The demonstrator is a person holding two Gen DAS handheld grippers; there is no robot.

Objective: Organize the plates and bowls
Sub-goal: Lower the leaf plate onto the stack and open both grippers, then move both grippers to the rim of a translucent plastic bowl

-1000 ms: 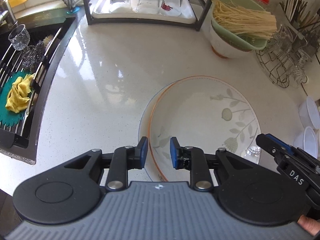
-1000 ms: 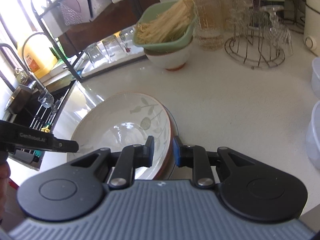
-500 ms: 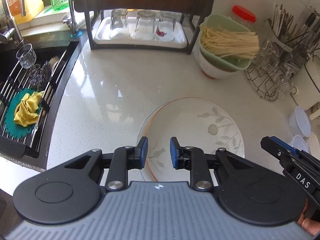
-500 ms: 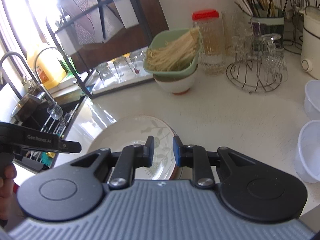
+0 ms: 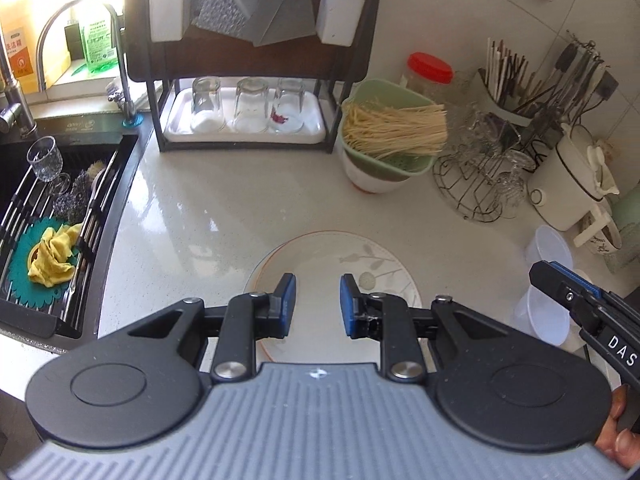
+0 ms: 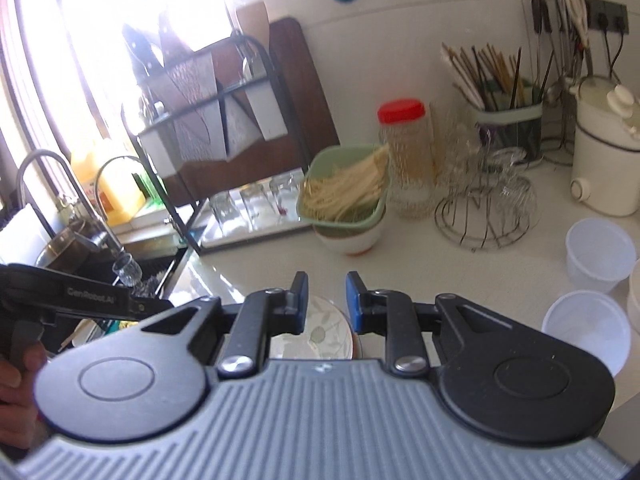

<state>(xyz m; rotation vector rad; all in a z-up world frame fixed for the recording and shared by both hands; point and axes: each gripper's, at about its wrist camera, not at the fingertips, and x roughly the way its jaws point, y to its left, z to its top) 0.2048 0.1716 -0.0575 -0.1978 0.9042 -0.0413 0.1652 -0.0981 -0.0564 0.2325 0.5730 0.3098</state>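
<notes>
A white plate with a leaf pattern (image 5: 332, 256) lies on the counter on top of another plate with an orange rim. My left gripper (image 5: 318, 304) hovers above its near edge, jaws a little apart with nothing between them. In the right wrist view only a slice of the plate (image 6: 324, 334) shows below my right gripper (image 6: 327, 300), which is also narrowly open and holds nothing. The right gripper's tip (image 5: 560, 280) shows at the right of the left wrist view. Further back a white bowl (image 5: 370, 182) carries a green strainer of noodles (image 5: 392, 128).
A black sink (image 5: 60, 216) with a drying rack, a glass and a yellow cloth lies at the left. A dark shelf rack (image 5: 248, 120) holds three upturned glasses. At the right stand a wire glass rack (image 5: 480, 184), a white pot (image 5: 568, 184) and clear plastic cups (image 6: 600, 248).
Both grippers have risen and drawn back from the stacked plates, which now look smaller and stay on the counter. More of the shelf rack and wall has come into view.
</notes>
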